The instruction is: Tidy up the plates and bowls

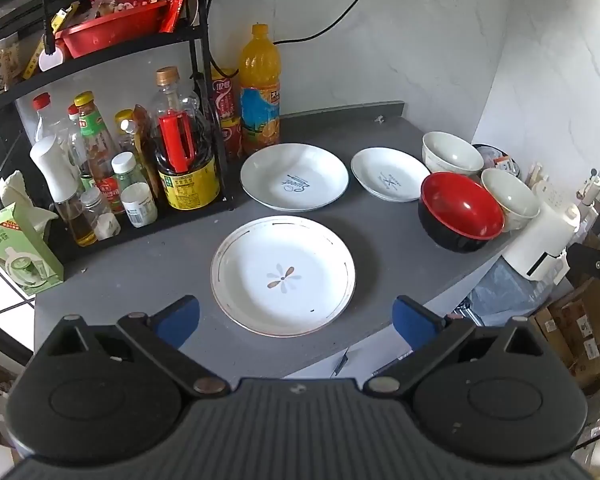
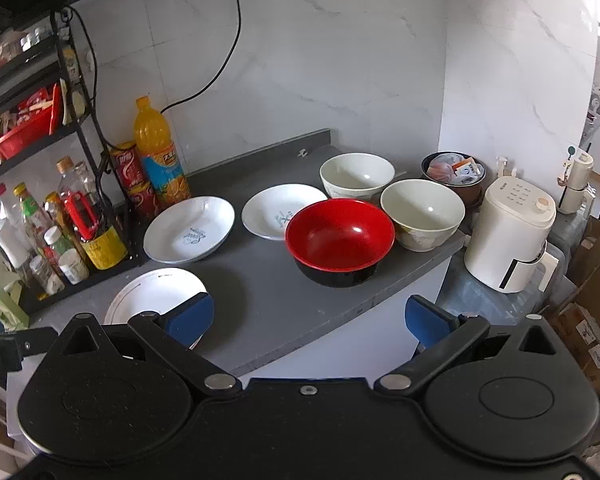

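Left wrist view: left gripper [image 1: 296, 318] spread wide, nothing between the blue pads, tilted down over the near edge of the grey table [image 1: 148, 268]. Flower plate [image 1: 283, 274] just ahead at 12 o'clock, framed between the two fingertips, probably the first pick because nearest and lying alone. Blue-script plate [image 1: 294, 176] further off at 12, just beside the bottle rack [image 1: 100, 160]; smaller plate [image 1: 390, 174] at 1 o'clock, apart from it by a narrow gap. Red bowl [image 1: 460, 210] at 2 o'clock, close to a cream bowl [image 1: 510, 200] on its far right, whether touching hard to tell; second cream bowl [image 1: 452, 154] behind. All dishes upright, unstacked, spread singly, so stacking judged not yet begun. Orange drink bottle [image 1: 260, 88] standing at 11 o'clock against the wall, out of the way

Right wrist view: right gripper [image 2: 310, 316] likewise fully spread and empty, hovering past the table [image 2: 260, 300] front edge. Red bowl [image 2: 339, 240] straight ahead at 12 o'clock, a likely target for this side. Cream bowl [image 2: 422, 214] at 1 o'clock just beside it, other cream bowl [image 2: 357, 176] behind at 12. Small plate [image 2: 276, 212] partly hidden behind the red rim; blue-script plate [image 2: 189, 229] at 10 o'clock; flower plate [image 2: 156, 292] at 9, half covered by the left fingertip. White appliance [image 2: 510, 236] at 3 o'clock off the table end, a thing to steer clear of. Wide stance suited to wide rims
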A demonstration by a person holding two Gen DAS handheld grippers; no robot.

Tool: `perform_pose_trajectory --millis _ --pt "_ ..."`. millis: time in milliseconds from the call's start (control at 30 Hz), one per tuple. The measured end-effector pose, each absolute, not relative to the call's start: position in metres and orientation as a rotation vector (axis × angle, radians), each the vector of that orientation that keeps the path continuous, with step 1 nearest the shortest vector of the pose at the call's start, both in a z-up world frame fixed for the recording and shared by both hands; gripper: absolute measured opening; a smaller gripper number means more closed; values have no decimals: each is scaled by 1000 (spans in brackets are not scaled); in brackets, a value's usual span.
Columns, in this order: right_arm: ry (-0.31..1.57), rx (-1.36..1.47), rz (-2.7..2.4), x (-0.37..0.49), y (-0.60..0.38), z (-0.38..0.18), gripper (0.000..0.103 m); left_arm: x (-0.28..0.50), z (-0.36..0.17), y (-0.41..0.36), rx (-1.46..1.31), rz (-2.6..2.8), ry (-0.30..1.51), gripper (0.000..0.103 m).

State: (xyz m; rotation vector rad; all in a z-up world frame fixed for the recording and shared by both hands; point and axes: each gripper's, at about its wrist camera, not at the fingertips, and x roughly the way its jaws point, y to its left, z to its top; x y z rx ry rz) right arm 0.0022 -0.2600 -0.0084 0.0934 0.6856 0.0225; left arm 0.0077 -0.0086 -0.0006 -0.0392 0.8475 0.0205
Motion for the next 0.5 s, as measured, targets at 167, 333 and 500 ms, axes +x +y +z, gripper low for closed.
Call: perform_pose_trajectory --millis 167,333,500 --pt "707 82 34 6 -259 -7 103 9 -1 -8 -62 21 856 102" --pt "728 75 43 8 -260 -8 103 8 -2 -5 -66 36 864 102" --pt "737 75 54 9 -260 -8 103 5 0 -2 -56 48 865 102"
